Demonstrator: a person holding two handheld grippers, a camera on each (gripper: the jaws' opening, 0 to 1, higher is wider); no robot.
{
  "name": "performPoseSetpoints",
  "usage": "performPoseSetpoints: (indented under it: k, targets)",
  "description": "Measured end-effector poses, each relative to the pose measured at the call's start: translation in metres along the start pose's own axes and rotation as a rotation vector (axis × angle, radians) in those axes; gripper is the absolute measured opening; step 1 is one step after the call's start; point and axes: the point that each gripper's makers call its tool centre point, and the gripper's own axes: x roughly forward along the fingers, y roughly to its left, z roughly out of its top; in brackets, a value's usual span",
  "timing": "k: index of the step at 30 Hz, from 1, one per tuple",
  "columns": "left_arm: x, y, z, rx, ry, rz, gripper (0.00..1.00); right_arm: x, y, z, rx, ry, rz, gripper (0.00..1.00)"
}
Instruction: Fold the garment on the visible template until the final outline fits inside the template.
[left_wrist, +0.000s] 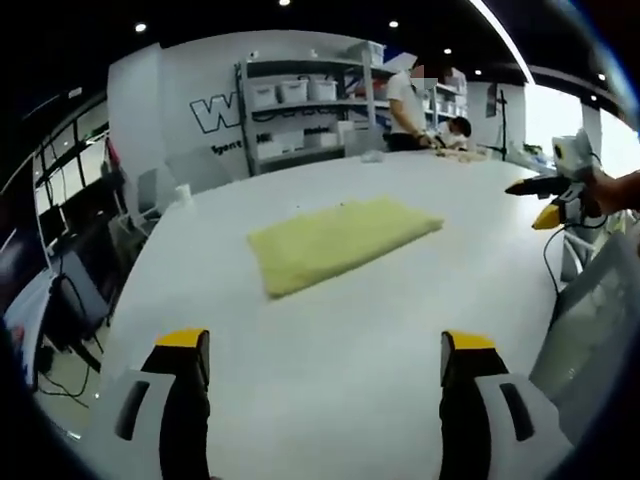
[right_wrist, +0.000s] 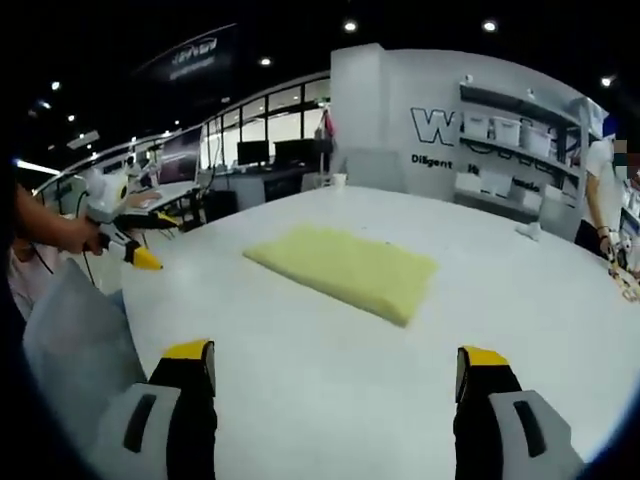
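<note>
Closest in, the left tongs (left_wrist: 325, 370) sit wide open with nothing between the yellow-tipped grey jaws, hovering over bare white worktop (left_wrist: 330, 400). Same story in the right gripper view: right tongs (right_wrist: 335, 385) spread wide, holding nothing, above the smooth matte worktop (right_wrist: 330, 420).

Further out, near the middle of the surface, lies the yellow garment (left_wrist: 335, 240), folded into a rough rectangle, soft and fuzzy looking, kind of towel-like, flat on the worktop and well apart from both tongs. In the right gripper view it (right_wrist: 345, 268) reads as a neat slab with slightly rounded corners. I can't make out any template outline under it.

At the far edge there are grey metal shelves (left_wrist: 300, 110) with white bins, a white wall with big dark lettering (right_wrist: 450, 135), and a person (left_wrist: 408, 110) standing at the back. The ceiling is dark with small spotlights.
</note>
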Motion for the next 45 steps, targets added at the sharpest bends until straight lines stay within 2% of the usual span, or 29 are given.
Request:
performPoseSetpoints:
  k: [7, 18, 28, 43, 45]
  targets:
    - [-0.005, 0.002, 0.004, -0.006, -0.012, 0.018, 0.98, 0.001, 0.002, 0.006, -0.013, -0.019, 0.011, 0.99]
    - [-0.013, 0.006, 0.003, -0.033, -0.026, 0.047, 0.97, 0.001, 0.002, 0.001, 0.001, -0.024, 0.013, 0.99]
    - [-0.013, 0.002, 0.002, -0.037, -0.028, 0.040, 0.98, 0.000, 0.004, -0.005, 0.019, -0.024, 0.005, 0.99]
    - [-0.014, 0.006, 0.004, -0.055, -0.038, 0.052, 0.98, -0.001, 0.002, 0.000, 0.015, -0.030, 0.011, 0.99]
    - [-0.013, 0.006, 0.004, -0.086, -0.040, 0.051, 0.98, -0.001, 0.002, -0.002, 0.018, -0.030, 0.010, 0.99]
